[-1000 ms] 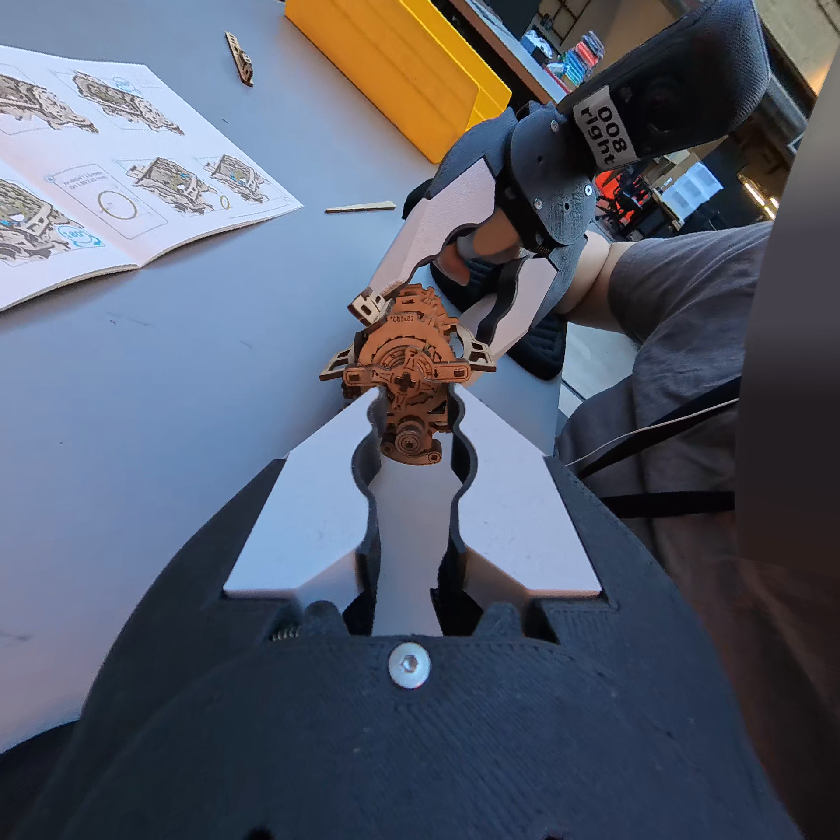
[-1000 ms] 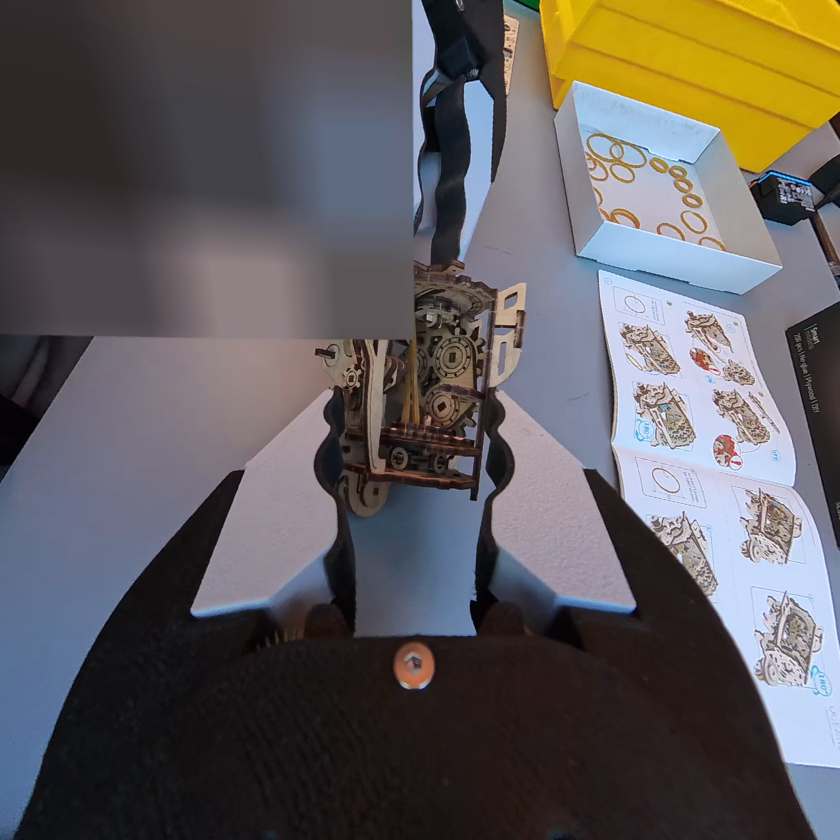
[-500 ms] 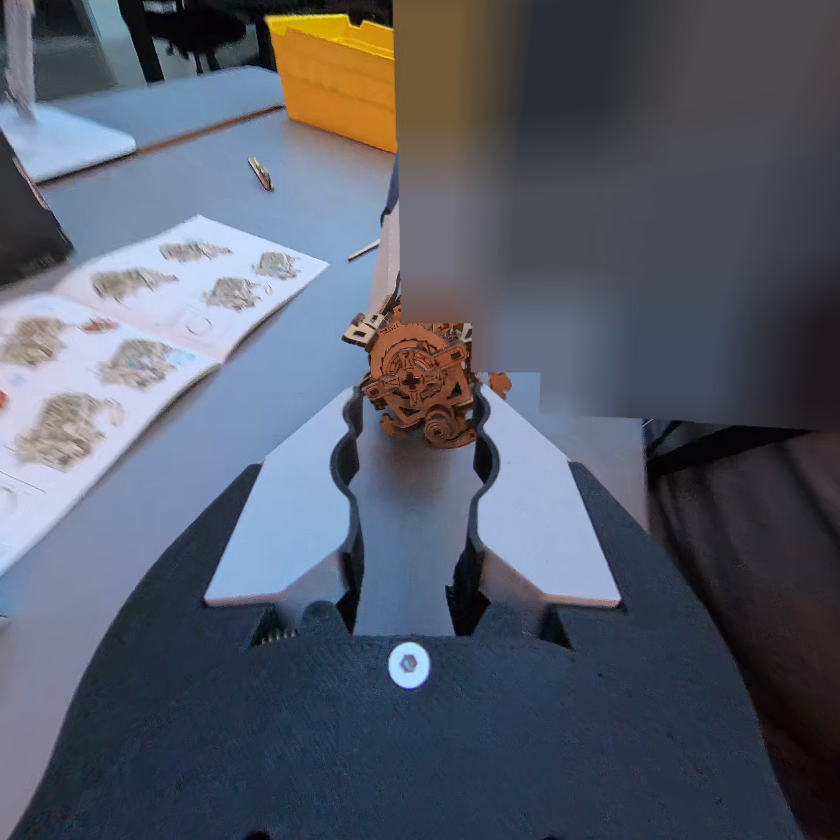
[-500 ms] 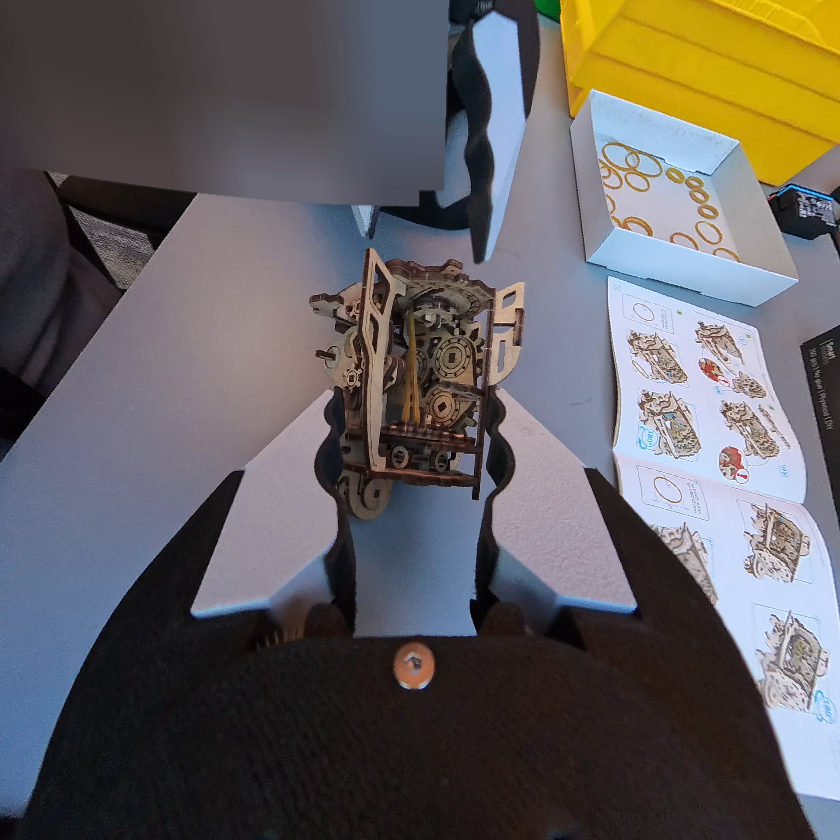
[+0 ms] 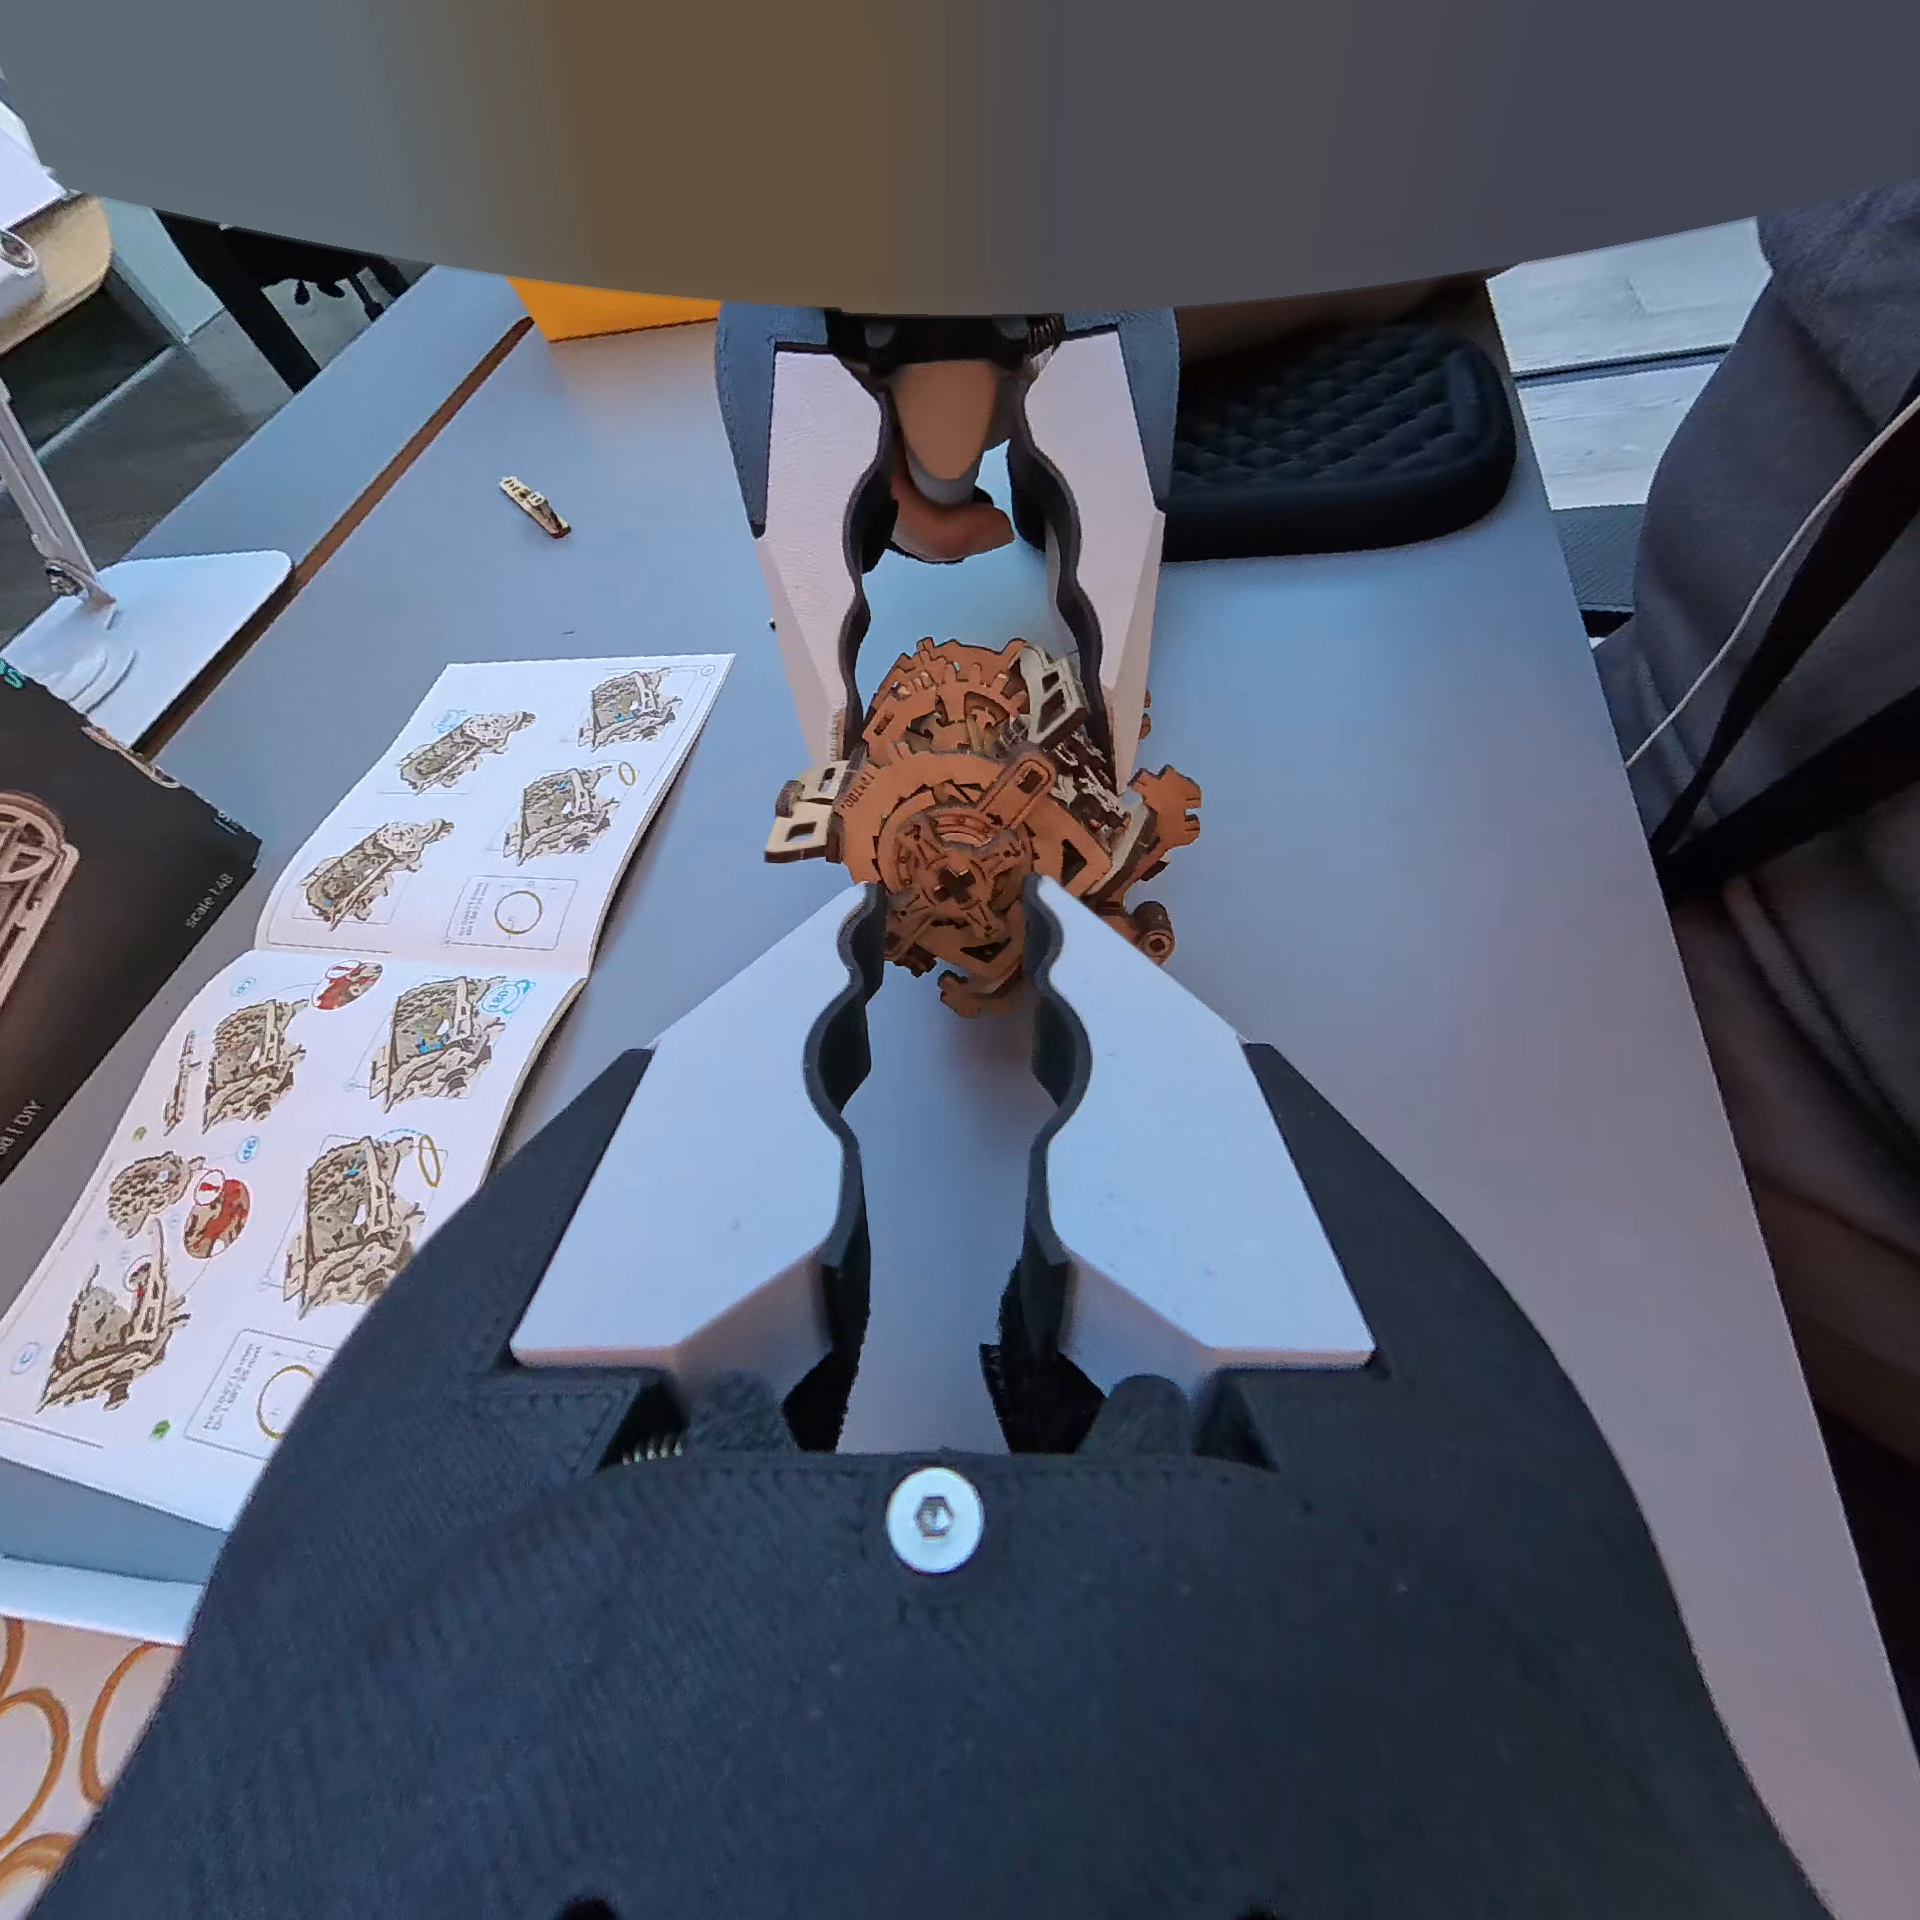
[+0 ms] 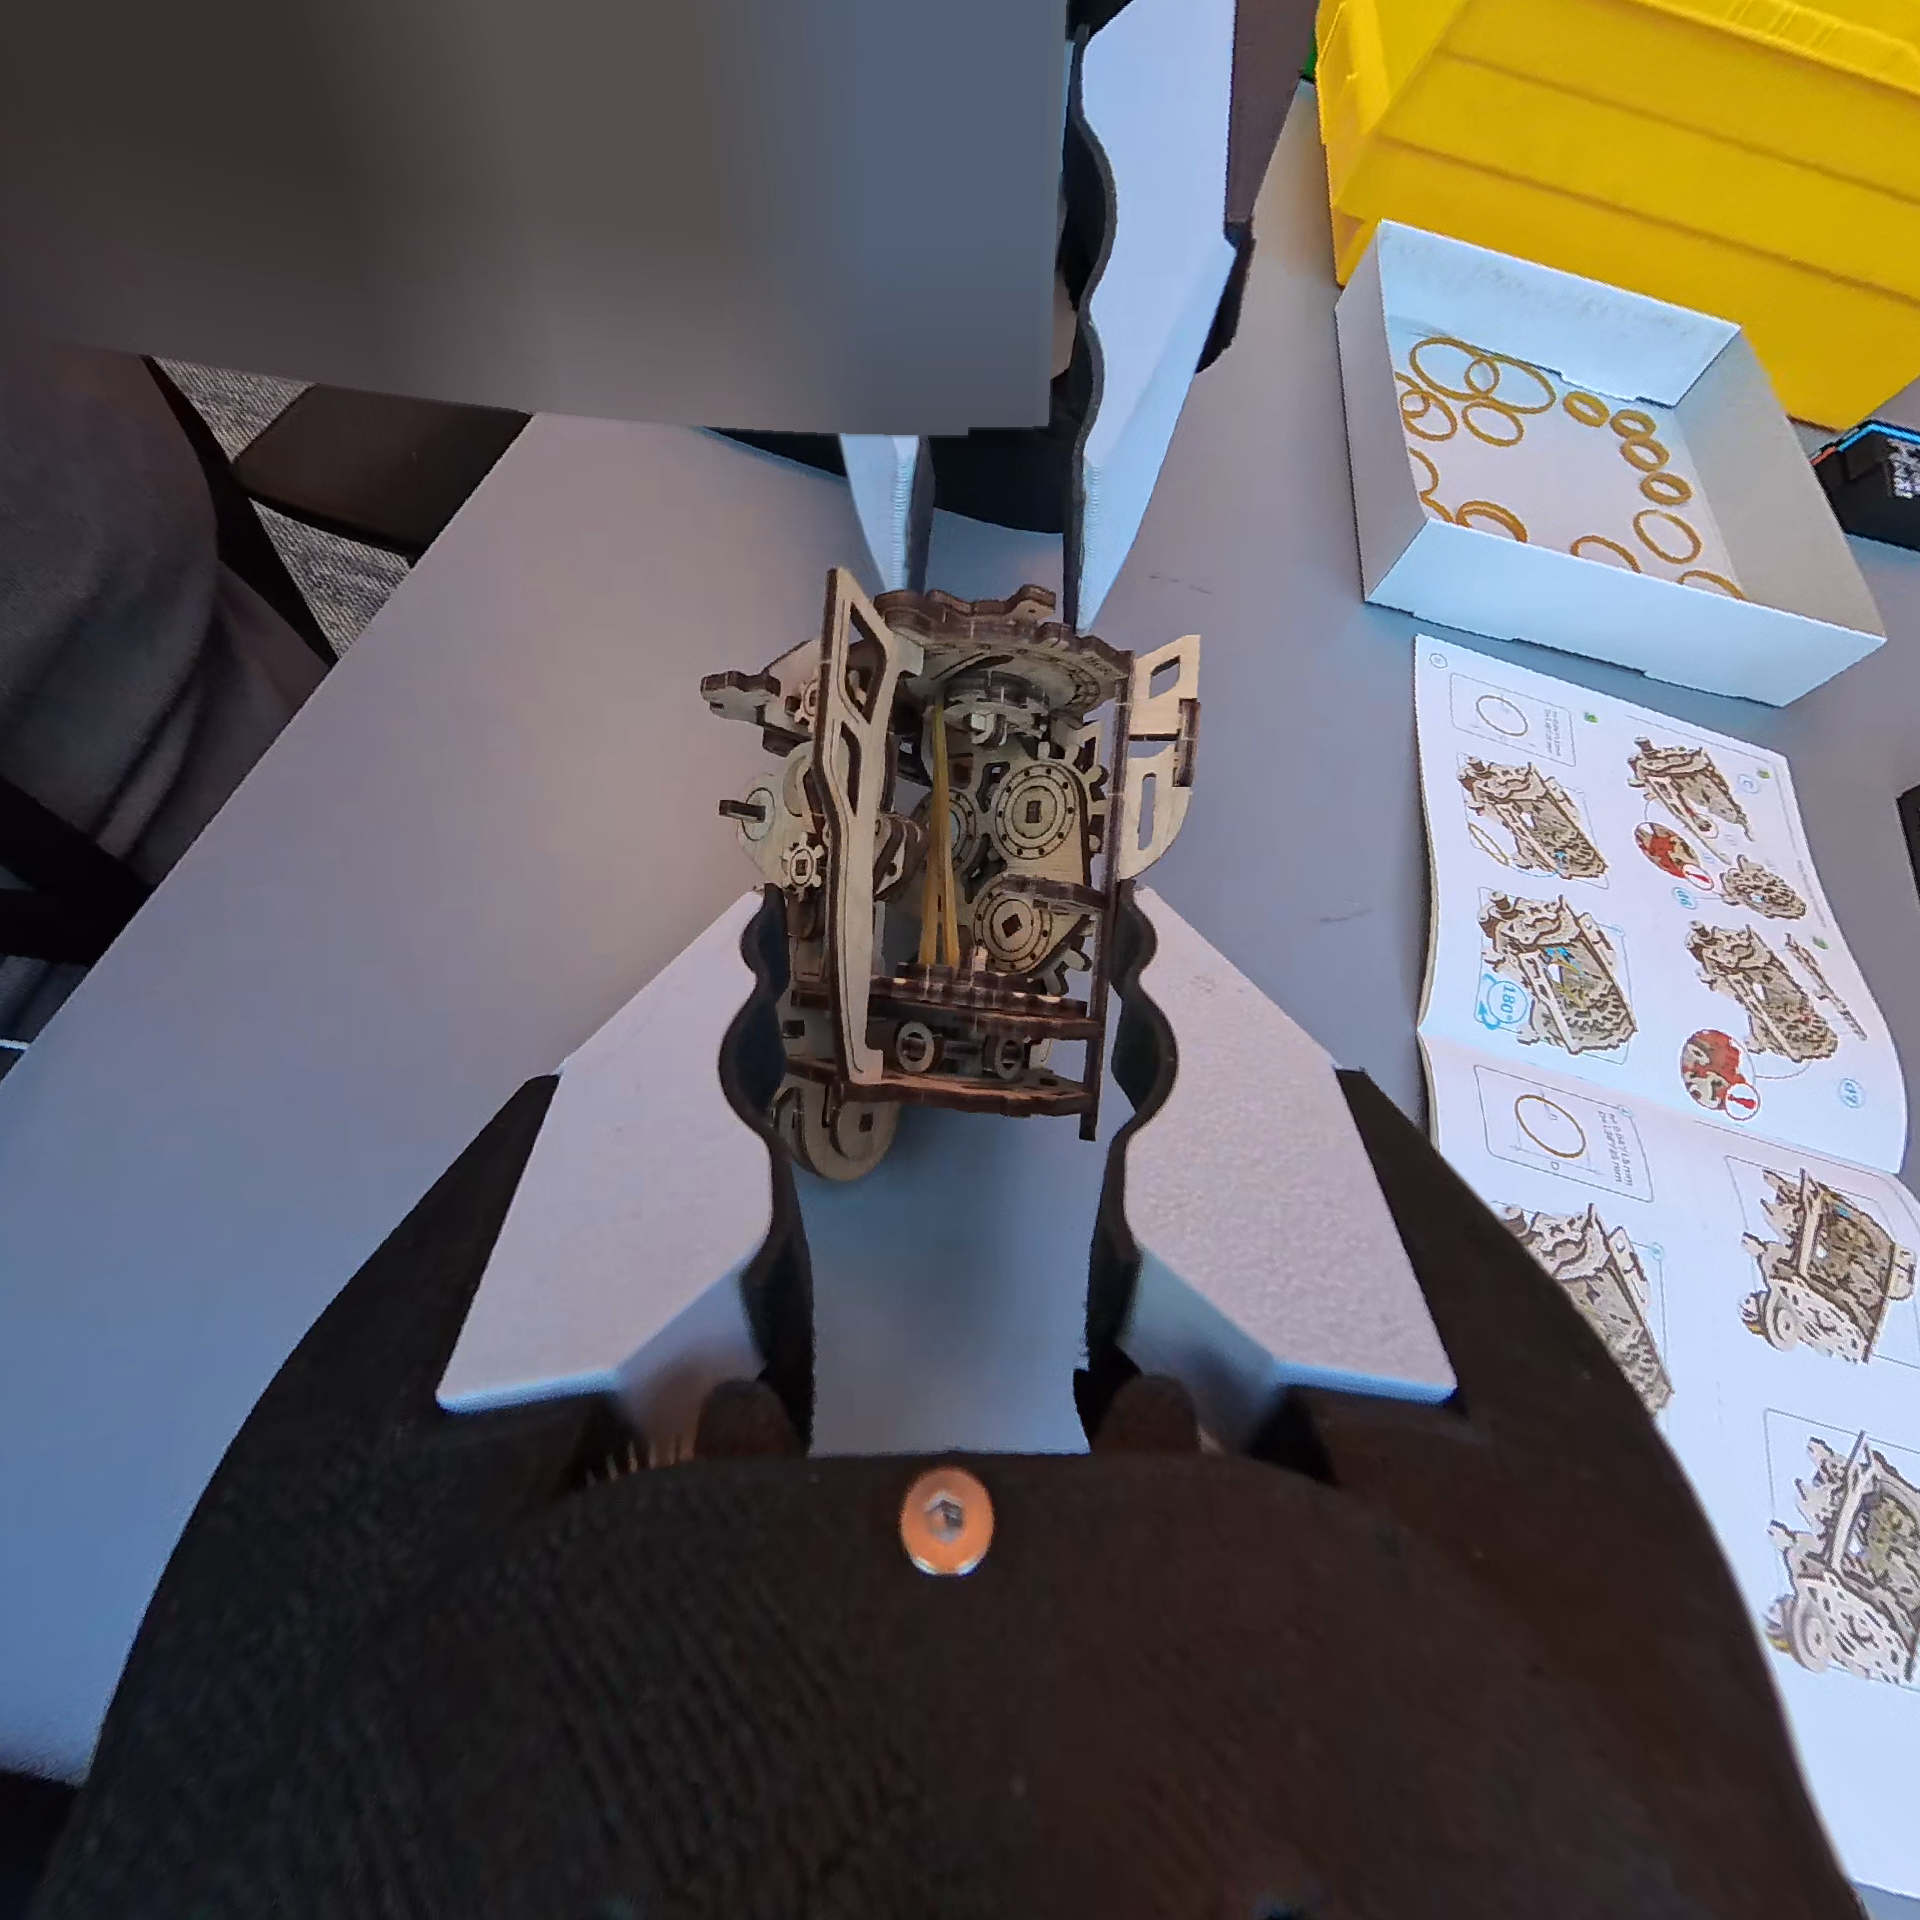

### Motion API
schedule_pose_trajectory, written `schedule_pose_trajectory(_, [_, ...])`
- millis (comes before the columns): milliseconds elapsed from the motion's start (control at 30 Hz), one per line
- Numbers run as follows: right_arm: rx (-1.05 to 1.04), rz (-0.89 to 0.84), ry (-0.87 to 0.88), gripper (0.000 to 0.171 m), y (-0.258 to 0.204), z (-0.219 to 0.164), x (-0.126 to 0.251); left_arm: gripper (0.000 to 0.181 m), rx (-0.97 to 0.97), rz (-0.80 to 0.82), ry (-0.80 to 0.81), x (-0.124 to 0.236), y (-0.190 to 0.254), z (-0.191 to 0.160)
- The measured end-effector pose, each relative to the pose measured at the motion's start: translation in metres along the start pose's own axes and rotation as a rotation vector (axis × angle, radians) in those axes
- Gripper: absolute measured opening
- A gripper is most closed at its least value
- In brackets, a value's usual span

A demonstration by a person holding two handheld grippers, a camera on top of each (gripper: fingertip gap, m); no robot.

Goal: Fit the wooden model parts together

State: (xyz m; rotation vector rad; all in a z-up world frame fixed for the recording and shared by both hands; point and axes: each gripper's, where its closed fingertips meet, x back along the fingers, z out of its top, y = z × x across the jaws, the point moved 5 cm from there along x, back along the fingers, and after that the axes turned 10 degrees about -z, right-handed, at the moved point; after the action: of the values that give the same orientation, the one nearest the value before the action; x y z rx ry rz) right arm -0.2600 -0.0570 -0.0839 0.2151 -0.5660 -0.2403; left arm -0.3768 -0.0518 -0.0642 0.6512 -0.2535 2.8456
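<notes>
The wooden model (image 6: 966,862), a small geared mechanism with a yellow rubber band inside, is held just above the grey table (image 6: 364,935). My right gripper (image 6: 935,935) is shut on its two side frames. In the left wrist view the model (image 5: 966,821) shows its round front face. My left gripper (image 5: 951,899) faces it head-on, its fingertips (image 5: 1049,914) closed in on the hub of that face. The right gripper (image 5: 977,717) comes down on the model from the far side. The left gripper's fingers (image 6: 1132,416) show just behind the model in the right wrist view.
An open instruction booklet (image 5: 416,935) lies left of the model and also shows in the right wrist view (image 6: 1662,987). A white box of rubber bands (image 6: 1621,582) and yellow bins (image 6: 1610,156) stand beyond it. A loose wooden piece (image 5: 535,506) lies farther back. A person sits at the table edge (image 5: 1787,727). The left gripper's tips are roughly 5 cm from the right gripper's.
My left gripper let go of the model's lower end, opened, swung round to face its round front, and narrowed on the hub. The right gripper kept hold of the model.
</notes>
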Motion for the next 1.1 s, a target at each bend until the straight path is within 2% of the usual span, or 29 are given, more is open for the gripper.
schedule_pose_trajectory(133, [0.004,-0.002,0.001,0.062,-0.0003,0.0002,-0.0002,0.018,0.005,-0.008,0.009,0.0004,-0.0025,-0.0002])
schedule_pose_trajectory(300, [0.017,-0.007,-0.007,0.062,-0.0015,0.0012,-0.001,0.023,0.033,-0.045,0.044,0.0012,-0.002,-0.002])
schedule_pose_trajectory(633, [0.01,0.003,0.001,0.062,-0.0012,0.0011,-0.0011,0.018,-0.066,-0.042,0.033,-0.0016,0.0025,-0.0003])
schedule_pose_trajectory(967, [0.013,-0.024,0.0,0.061,-0.0015,0.0017,-0.0008,0.019,0.115,-0.075,0.115,-0.0011,-0.0021,-0.0024])
schedule_pose_trajectory(1100, [0.018,-0.035,-0.005,0.061,-0.0031,0.0027,-0.0016,0.019,0.132,-0.05,0.125,-0.0003,0.0002,-0.0029])
